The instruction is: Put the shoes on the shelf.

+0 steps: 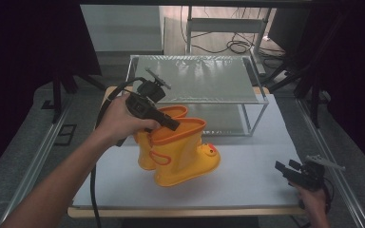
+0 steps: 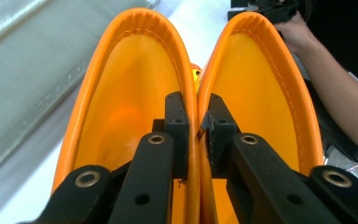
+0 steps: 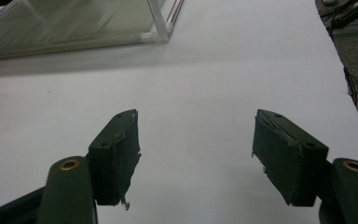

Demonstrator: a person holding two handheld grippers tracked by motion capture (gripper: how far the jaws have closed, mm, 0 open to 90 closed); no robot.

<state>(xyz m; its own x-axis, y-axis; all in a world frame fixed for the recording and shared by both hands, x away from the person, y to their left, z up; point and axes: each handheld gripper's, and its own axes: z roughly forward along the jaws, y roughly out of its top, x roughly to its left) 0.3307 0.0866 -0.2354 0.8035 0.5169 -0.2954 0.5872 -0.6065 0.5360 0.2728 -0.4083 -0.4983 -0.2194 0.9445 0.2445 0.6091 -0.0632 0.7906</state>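
left gripper [image 2: 196, 126] clamped on both yellow boots' [image 1: 178, 152] touching inner rims, table [image 1: 256, 175] centre | right gripper [image 3: 196, 154] jaws apart, idle at 4 o'clock | grab done; shelf [image 1: 199, 78] at 12 o'clock likely next

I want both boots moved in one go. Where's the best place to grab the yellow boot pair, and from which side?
Grip the two touching shaft rims together, coming from above. The yellow boot pair stands upright, side by side, openings up, so one jaw fits inside each boot. The left gripper already pinches them so. The right gripper waits open.
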